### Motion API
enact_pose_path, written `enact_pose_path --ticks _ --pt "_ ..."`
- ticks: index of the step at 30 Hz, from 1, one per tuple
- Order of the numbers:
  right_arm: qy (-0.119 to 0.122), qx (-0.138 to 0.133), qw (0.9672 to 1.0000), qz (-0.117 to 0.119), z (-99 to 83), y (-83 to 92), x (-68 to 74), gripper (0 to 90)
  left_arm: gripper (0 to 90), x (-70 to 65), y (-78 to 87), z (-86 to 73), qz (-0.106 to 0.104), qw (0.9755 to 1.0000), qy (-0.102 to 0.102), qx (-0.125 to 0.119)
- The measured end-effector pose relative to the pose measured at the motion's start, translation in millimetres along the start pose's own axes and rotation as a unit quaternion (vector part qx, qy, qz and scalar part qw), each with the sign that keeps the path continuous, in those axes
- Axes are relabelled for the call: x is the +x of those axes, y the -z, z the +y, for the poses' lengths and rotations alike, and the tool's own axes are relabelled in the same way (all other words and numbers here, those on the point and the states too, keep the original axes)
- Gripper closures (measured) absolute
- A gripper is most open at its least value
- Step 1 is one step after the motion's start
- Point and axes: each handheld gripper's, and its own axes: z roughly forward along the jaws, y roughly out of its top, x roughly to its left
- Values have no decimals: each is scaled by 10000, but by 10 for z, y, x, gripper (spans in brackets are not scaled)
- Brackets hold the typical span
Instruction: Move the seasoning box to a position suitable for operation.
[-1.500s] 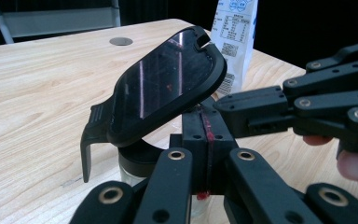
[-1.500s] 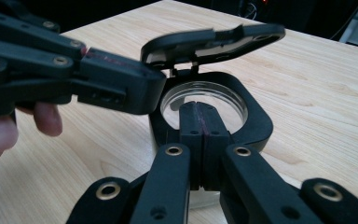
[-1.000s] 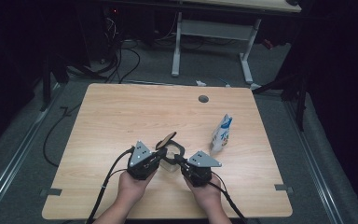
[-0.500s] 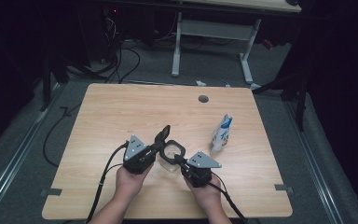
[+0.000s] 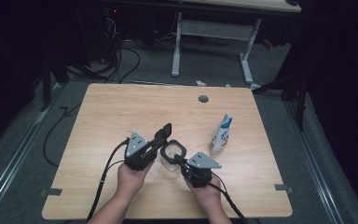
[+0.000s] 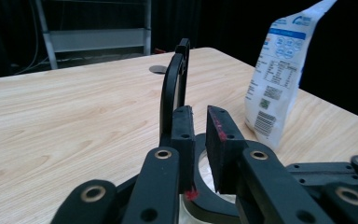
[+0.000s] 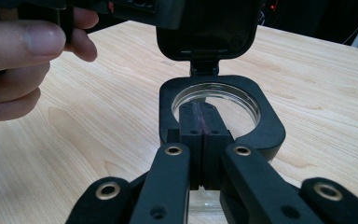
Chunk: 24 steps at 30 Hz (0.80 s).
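Jar (image 5: 170,161), clear with a black collar, is standing at lower centre of the table (image 5: 121,116); its contents are hard to make out. Its flip lid (image 5: 164,133) is standing open. Right gripper (image 5: 182,161) is clamping the collar. Left gripper (image 5: 161,142), jaws just opening slightly, is sitting beside the lid. A pouch (image 5: 221,133) is standing right of centre.

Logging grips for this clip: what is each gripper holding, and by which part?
The right gripper is clamped on the near rim of the black collar on the clear jar. The left gripper grips nothing; its jaws have just been opening beside the raised lid.
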Motion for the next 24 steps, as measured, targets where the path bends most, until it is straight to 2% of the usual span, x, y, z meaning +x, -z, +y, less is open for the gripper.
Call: enact_pose_path --ticks 15,20,24 --pt "25 -30 10000 13 -10 1 -2 900 861 44 -18 -1 279 9996 -3 8" --pt "29 -28 10000 16 -9 1 -3 900 862 34 -15 0 271 9996 11 14" --pt "41 -20 10000 16 -5 3 -6 896 851 -5 25 0 182 9998 -103 21"
